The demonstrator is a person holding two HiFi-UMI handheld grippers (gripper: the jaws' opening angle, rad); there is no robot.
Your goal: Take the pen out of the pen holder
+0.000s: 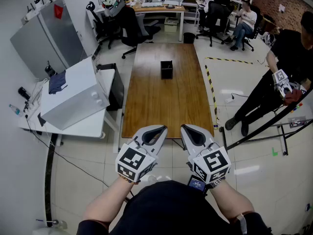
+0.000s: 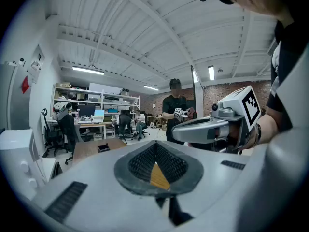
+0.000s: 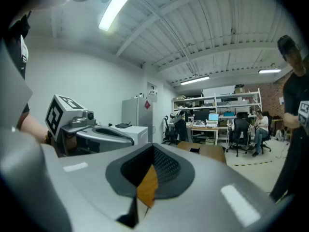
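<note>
A black square pen holder (image 1: 167, 69) stands on the long wooden table (image 1: 146, 106), towards its far end; I cannot make out a pen in it. My left gripper (image 1: 155, 129) and right gripper (image 1: 188, 129) hover side by side just off the table's near edge, close to my body and far from the holder. Both are shut with nothing between the jaws. The left gripper view shows the holder (image 2: 103, 148) small in the distance and the right gripper (image 2: 212, 129) beside it. The right gripper view shows the holder (image 3: 194, 150) and the left gripper (image 3: 104, 132).
A white box (image 1: 73, 94) sits on a white side table left of the wooden table. A person in black (image 1: 279, 82) stands at the right beside a slanted black pole (image 1: 274, 119). Office chairs (image 1: 134, 28) and desks fill the far end. Yellow-black tape (image 1: 211, 89) runs along the floor.
</note>
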